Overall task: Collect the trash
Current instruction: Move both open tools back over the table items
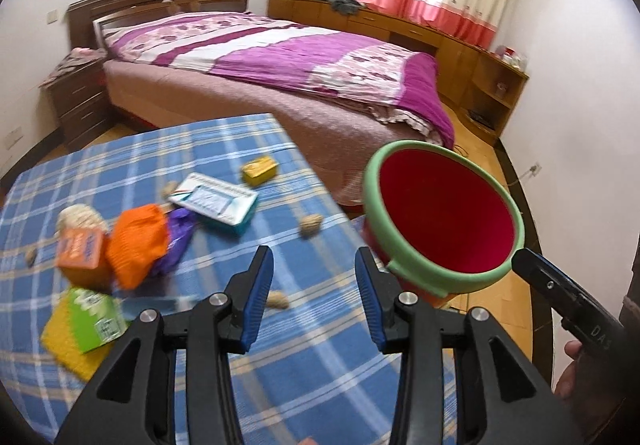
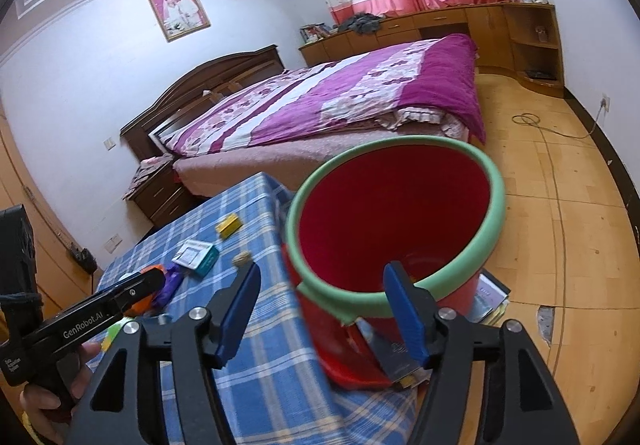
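Note:
A red bin with a green rim stands past the table's right edge; it also shows in the right wrist view. Trash lies on the blue checked tablecloth: a yellow box, a white and teal box, an orange wrapper, a purple wrapper, an orange box, a green carton, and walnuts. My left gripper is open and empty above the cloth. My right gripper is open, its right finger at the bin's near rim.
A bed with a purple quilt stands behind the table. A dark nightstand is to its left, wooden cabinets along the window wall. A cable runs over the wooden floor. Books lie beside the bin.

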A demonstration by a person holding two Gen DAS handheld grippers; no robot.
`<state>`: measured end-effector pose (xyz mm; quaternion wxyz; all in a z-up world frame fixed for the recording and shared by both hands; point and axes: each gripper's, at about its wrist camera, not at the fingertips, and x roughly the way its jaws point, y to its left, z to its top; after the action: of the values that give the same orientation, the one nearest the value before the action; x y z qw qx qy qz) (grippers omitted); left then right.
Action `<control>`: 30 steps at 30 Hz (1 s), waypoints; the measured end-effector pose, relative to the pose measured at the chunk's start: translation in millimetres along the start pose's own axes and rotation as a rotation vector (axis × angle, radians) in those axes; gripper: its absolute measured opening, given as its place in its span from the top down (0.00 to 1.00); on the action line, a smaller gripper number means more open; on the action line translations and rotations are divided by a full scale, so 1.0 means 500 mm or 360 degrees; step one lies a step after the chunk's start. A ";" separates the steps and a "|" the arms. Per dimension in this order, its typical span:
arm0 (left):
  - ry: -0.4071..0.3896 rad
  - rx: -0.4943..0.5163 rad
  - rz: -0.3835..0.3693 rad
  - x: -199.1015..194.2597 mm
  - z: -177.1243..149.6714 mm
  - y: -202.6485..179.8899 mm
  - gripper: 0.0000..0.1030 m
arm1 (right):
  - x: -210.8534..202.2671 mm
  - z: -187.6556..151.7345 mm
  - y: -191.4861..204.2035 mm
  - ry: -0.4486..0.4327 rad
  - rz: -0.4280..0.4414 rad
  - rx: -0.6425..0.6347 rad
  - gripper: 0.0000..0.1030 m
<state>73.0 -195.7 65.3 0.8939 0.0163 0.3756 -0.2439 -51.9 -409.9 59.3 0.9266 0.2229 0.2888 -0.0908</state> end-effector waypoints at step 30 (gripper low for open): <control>-0.0009 -0.0451 0.0481 -0.107 -0.108 0.331 0.57 | 0.073 -0.080 0.196 0.0236 0.0133 -0.0231 0.30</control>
<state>79.3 -15.7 37.4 0.9148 -0.0542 0.3969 -0.0517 -12.9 -306.3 44.2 0.9194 0.1733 0.3528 -0.0143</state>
